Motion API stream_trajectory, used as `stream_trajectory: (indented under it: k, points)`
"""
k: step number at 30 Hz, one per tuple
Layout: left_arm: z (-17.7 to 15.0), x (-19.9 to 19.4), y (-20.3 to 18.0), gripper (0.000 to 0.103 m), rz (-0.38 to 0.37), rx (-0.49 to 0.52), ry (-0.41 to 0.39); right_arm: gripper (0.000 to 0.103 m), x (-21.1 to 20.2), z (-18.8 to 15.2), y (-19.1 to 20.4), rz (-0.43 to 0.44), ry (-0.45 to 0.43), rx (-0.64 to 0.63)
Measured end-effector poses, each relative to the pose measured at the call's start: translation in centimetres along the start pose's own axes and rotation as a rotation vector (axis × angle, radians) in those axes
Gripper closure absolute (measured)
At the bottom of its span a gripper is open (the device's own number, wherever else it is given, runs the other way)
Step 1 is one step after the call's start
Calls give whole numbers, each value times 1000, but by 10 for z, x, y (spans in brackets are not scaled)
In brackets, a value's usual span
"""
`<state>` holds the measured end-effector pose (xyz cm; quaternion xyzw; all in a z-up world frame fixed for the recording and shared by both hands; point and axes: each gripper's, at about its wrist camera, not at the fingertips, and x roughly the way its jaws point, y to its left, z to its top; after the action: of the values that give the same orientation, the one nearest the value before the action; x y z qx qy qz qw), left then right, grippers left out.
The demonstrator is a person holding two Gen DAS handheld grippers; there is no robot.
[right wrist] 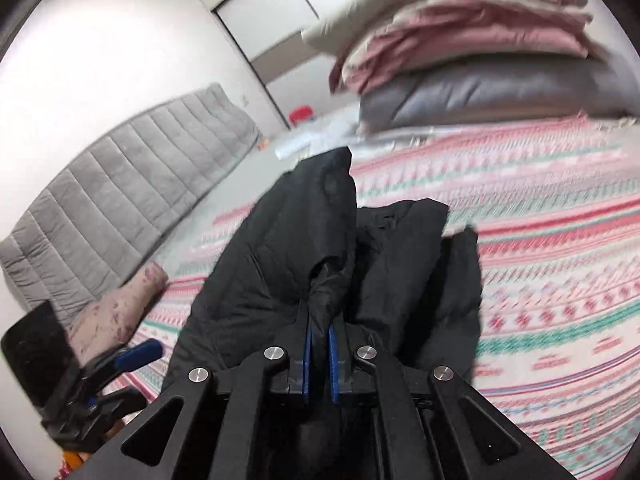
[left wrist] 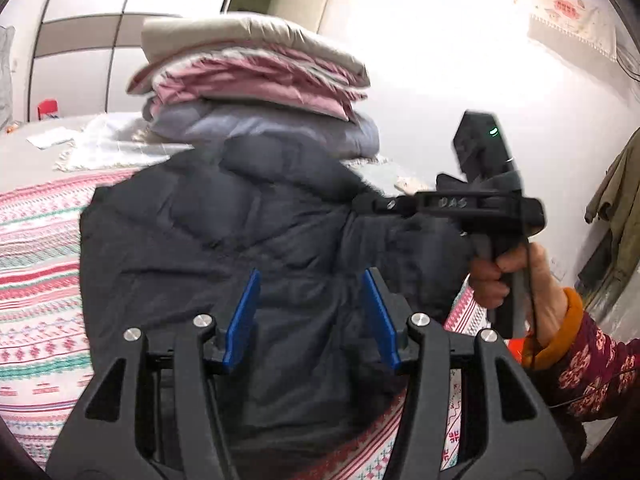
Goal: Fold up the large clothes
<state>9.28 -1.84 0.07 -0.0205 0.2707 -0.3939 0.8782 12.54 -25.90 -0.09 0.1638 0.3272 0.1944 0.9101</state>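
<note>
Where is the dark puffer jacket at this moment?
The dark puffer jacket lies on the patterned bedspread before the folded quilt stack; the right gripper pinches a fold of it.

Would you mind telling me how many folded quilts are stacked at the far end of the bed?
3: a beige quilt on top, a pink quilt in the middle, a grey quilt at the bottom. More may be hidden behind.

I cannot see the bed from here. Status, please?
Left gripper open, empty, over jacket. Right gripper shut on jacket fold. Jacket bunched on bed, not yet folded. Nothing blocking.
</note>
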Motion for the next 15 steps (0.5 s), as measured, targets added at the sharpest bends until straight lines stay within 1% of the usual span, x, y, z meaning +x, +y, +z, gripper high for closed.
stream_trajectory:
  k: [2, 3, 4, 5, 6, 7, 8, 9, 11, 13, 14, 15]
  points:
    - [-8, 24, -7, 49, -22, 33, 89, 97, -10, -4, -10, -36, -2, -1]
    - [-11, 35, -8, 49, -37, 48, 129, 96, -15, -10, -16, -43, 15, 15]
    - [-17, 49, -11, 48, -50, 72, 168, 95, -14, -15, -24, -48, 39, 36]
    - [-24, 57, -15, 48, -48, 96, 191, 93, -5, -24, -40, -67, 94, 78]
    - [-27, 61, -18, 48, -45, 115, 209, 84, 7, -27, -53, -90, 140, 107]
    - [-30, 67, -21, 48, -48, 135, 228, 71, 21, -28, -63, -107, 170, 128]
    - [-31, 68, -24, 48, -49, 145, 237, 66, 23, -35, -71, -130, 191, 144]
    - [-31, 71, -26, 48, -48, 154, 245, 63, 21, -33, -74, -144, 196, 147]
    - [-31, 72, -29, 48, -41, 172, 258, 63, 7, -26, -70, -161, 177, 160]
    - [-34, 67, -32, 48, -34, 176, 259, 63, -15, -13, -58, -170, 93, 171]
    - [-33, 67, -33, 48, -31, 178, 260, 63, -25, -9, -51, -161, 38, 172]
    - [-31, 68, -32, 48, -28, 181, 259, 62, -35, -5, -42, -134, -17, 176]
